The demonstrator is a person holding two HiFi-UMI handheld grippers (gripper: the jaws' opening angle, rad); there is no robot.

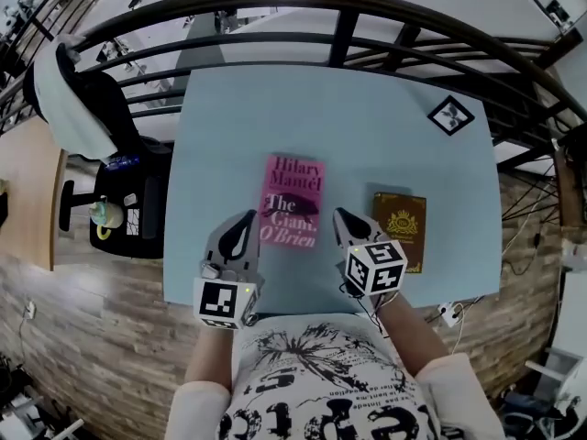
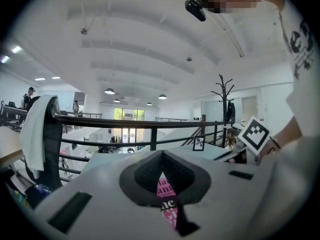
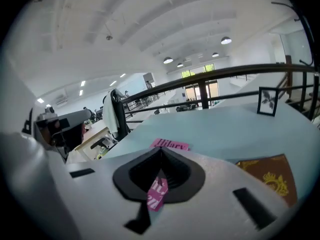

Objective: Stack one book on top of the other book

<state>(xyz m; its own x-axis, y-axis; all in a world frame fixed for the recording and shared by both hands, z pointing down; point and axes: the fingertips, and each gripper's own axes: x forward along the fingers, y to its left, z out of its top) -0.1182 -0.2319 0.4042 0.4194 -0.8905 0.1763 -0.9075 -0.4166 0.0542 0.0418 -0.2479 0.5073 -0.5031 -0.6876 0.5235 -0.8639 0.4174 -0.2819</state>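
Note:
A pink book [image 1: 293,201] lies flat in the middle of the pale blue table [image 1: 367,126], and a brown book with a gold crest [image 1: 401,228] lies to its right, apart from it. My left gripper [image 1: 246,218] hovers at the pink book's lower left edge, shut and empty. At the lower right corner of that book my right gripper [image 1: 340,216] is also shut with nothing held. In the left gripper view the pink book [image 2: 166,198] shows through the jaw gap. The right gripper view shows the pink book [image 3: 169,145] ahead and the brown book [image 3: 270,175] at the right.
A small black-and-white marker card [image 1: 450,115] sits at the table's far right corner. A dark metal railing [image 1: 348,12] curves behind the table. An office chair with a white cloth [image 1: 83,108] stands to the left. The person's torso is at the near table edge.

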